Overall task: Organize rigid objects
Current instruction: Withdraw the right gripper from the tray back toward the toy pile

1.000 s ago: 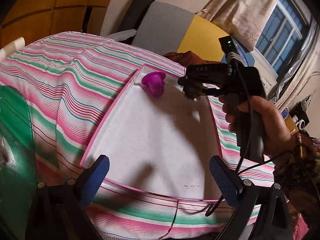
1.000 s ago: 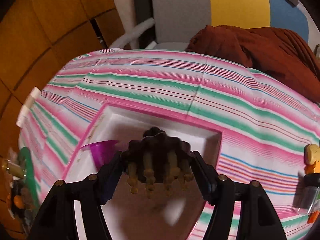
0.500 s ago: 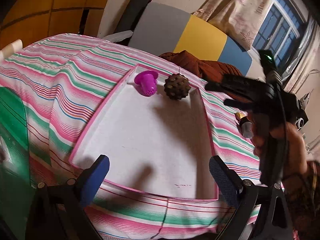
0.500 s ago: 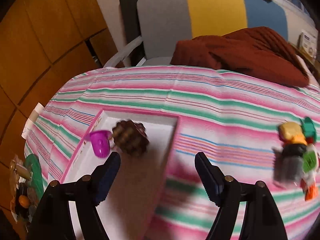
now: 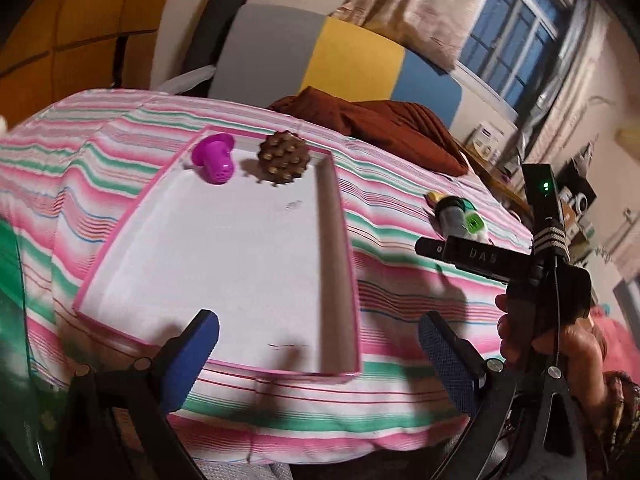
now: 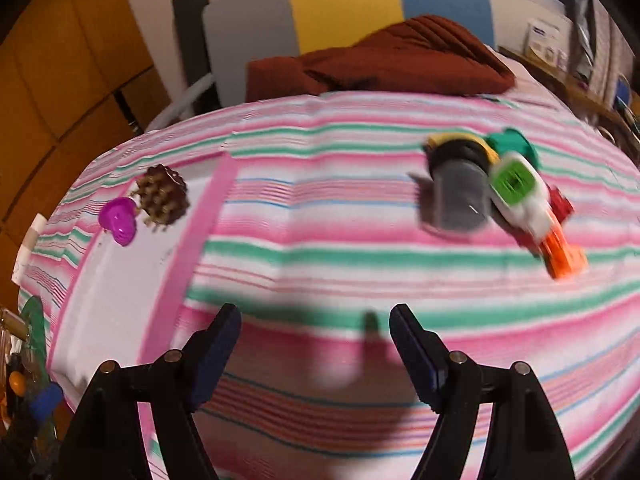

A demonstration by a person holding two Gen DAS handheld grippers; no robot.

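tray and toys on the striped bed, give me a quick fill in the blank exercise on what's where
1. Inside the white tray, next to the brown spiky ball, lies a small cup coloured ______.
2. The number of objects lying in the tray is ______.
3. The pile of toys outside the tray rests on the ______ bedcover.
4. Nothing is between the fingers of the right gripper, whose jaws stand ______.

Missing words: purple; two; striped; open
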